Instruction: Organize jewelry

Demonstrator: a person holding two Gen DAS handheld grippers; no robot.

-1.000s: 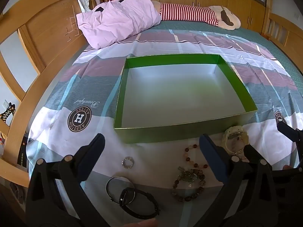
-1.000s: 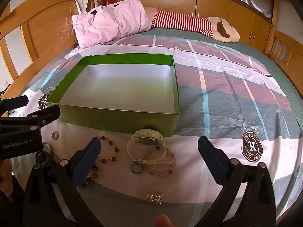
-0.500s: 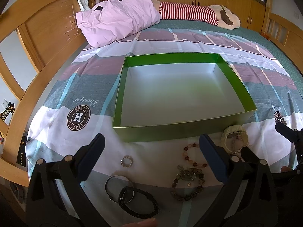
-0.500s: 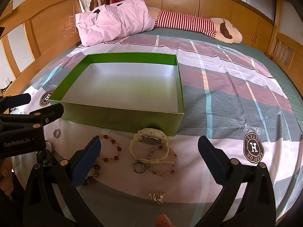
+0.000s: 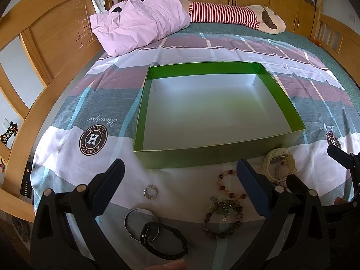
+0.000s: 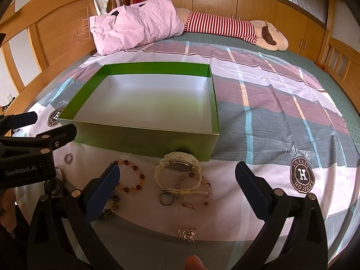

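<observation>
Both the left gripper point(image 5: 180, 193) and right gripper point(image 6: 176, 191) hover wide apart and hold nothing above the bracelets point(image 6: 129, 178), cream watch point(image 6: 178, 168) and rings lying on the bedspread point(image 6: 281, 117), just near of the green box point(image 6: 146, 135).

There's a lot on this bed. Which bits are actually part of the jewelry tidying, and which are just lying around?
Part of the job:
green box, empty inside
cream watch
pink bead bracelet
amber bead bracelet
dark bead bracelet
small sparkly ring
black watch
silver bangle
gold charm

Just lying about:
pink pillow
striped plush toy
bedsheet
</observation>
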